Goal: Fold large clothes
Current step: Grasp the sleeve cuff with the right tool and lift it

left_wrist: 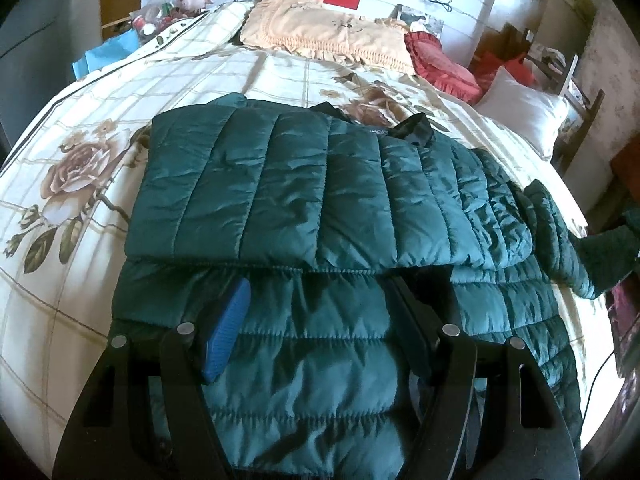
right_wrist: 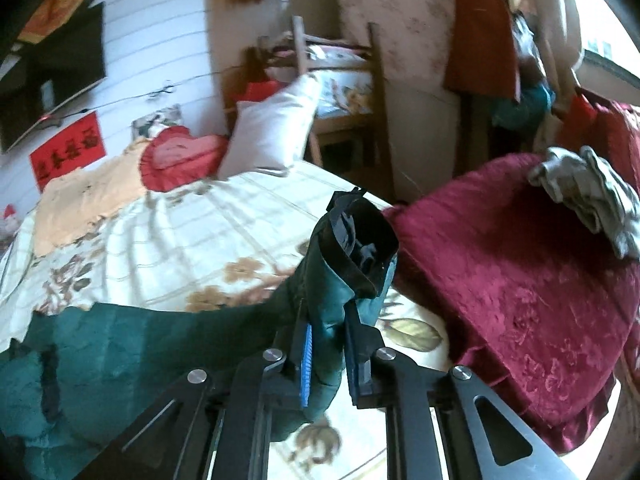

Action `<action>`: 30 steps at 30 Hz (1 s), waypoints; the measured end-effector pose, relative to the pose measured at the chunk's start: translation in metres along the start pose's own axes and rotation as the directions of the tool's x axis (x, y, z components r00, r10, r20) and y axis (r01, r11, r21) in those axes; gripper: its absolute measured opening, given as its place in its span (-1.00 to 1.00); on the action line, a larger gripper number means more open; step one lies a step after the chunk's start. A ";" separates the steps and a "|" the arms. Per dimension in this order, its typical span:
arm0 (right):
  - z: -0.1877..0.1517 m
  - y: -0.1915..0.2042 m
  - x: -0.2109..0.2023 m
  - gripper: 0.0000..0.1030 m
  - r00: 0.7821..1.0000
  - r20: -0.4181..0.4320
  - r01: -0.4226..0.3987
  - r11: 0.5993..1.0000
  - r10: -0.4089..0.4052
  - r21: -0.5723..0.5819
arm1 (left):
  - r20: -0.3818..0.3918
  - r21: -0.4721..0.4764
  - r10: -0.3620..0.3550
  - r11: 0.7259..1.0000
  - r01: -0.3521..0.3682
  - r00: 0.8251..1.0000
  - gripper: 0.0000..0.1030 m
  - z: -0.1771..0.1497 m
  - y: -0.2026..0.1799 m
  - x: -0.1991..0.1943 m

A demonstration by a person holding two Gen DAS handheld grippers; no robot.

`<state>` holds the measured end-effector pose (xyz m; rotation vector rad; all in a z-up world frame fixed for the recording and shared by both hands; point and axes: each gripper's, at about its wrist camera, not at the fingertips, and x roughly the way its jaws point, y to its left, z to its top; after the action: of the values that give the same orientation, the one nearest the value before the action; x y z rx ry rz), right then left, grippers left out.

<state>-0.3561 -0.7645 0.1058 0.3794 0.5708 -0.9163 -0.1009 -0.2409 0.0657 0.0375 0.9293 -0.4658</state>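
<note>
my right gripper [right_wrist: 326, 344] pinches the sleeve cuff [right_wrist: 356, 240], which sticks up toward twelve o'clock; the sleeve trails to eight o'clock, back to the teal quilted jacket [left_wrist: 320, 184] lying half-folded on the floral bed [left_wrist: 80, 128]. my left gripper [left_wrist: 316, 320], jaws spread, straddles the puffy hem without pinching.

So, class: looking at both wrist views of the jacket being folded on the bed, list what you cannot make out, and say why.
- Left wrist view: whether the left gripper pinches the teal quilted puffer jacket; a folded layer covers the tips of its fingers.
- Left wrist view: the jacket's right sleeve runs out of frame.
- Right wrist view: the sleeve cuff in the right gripper is motion-blurred; its lining detail is unclear.
</note>
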 end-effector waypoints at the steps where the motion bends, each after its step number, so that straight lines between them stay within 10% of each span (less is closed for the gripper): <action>1: 0.000 0.004 -0.004 -0.76 1.000 0.004 -0.013 1.000 0.013 -0.007 | 0.002 -0.001 -0.001 1.000 0.001 1.000 0.37 0.000 0.001 -0.001; 30: -0.003 0.171 -0.058 -0.80 0.943 -0.039 -0.331 0.917 0.331 -0.223 | 0.027 -0.042 -0.012 0.999 0.013 1.000 0.37 -0.001 0.023 -0.014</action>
<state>-0.2434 -0.6301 0.1504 0.2589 0.5831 -0.5173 -0.0993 -0.2145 0.0722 -0.0131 0.9130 -0.4575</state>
